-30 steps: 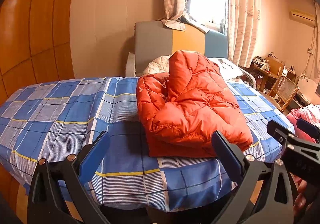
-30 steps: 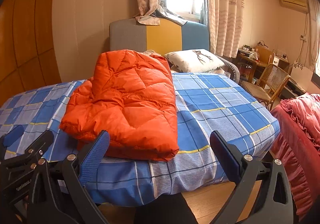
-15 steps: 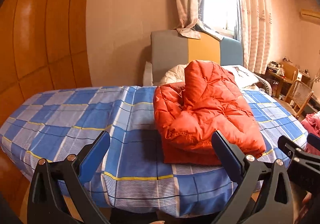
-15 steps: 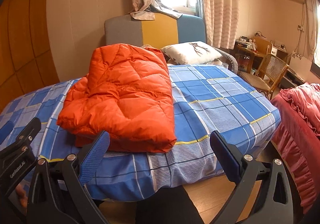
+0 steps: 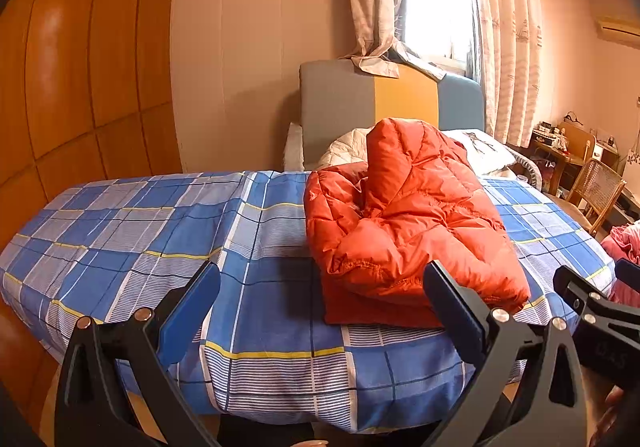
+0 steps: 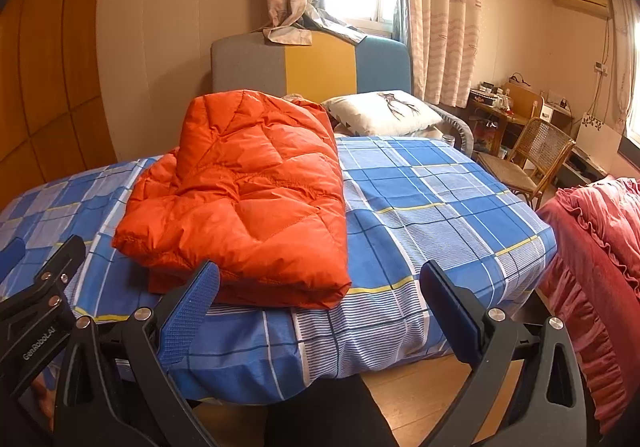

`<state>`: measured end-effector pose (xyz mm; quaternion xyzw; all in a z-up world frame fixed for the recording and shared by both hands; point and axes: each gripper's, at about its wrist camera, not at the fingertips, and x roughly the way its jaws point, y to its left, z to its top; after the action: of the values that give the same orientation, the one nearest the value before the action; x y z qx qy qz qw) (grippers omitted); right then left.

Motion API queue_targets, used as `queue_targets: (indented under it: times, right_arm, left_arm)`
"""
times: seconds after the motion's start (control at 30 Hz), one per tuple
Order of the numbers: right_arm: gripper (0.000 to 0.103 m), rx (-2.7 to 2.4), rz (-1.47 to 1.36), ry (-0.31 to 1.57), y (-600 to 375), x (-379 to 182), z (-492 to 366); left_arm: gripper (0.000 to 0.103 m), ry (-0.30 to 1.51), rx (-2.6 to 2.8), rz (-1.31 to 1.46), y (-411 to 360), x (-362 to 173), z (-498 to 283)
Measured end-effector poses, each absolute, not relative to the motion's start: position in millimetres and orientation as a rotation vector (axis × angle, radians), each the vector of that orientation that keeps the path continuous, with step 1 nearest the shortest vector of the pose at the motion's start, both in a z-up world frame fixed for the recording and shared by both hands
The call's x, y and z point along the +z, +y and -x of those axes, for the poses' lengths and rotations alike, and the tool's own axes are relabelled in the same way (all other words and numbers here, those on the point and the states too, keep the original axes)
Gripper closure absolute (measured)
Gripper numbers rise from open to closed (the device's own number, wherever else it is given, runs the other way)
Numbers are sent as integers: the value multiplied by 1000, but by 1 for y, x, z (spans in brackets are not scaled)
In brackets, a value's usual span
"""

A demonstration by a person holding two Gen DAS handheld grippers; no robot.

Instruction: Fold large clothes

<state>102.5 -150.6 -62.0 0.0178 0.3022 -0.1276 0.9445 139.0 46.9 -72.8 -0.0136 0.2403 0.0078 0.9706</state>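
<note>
The orange down jacket (image 5: 404, 223) (image 6: 248, 199) lies folded on the blue plaid bedspread (image 5: 168, 243) (image 6: 432, 203) — apparently in layers. Left gripper (image 5: 320, 307) and right gripper (image 6: 318, 307) hover short of the bed, jaws apart, empty.

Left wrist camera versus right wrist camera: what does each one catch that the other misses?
Only the left wrist view shows the wide stretch of wooden wall panelling and the white quilted bedding behind the jacket. Only the right wrist view shows the whole antler-print pillow and the red ruffled cover. Both show the folded orange down jacket lying on the blue checked bedsheet, the colour-block headboard, the rattan chair, and each open tool, left tool and right tool, holding nothing.
</note>
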Motion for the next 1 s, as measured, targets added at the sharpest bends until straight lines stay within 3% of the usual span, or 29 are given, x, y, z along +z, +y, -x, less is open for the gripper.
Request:
queue_targets:
  times: [1.0]
  right_arm:
    - [3,-248,-14,599,-143,-64,-101]
  left_arm:
    - [2,482,-14,10,44,-73,-139]
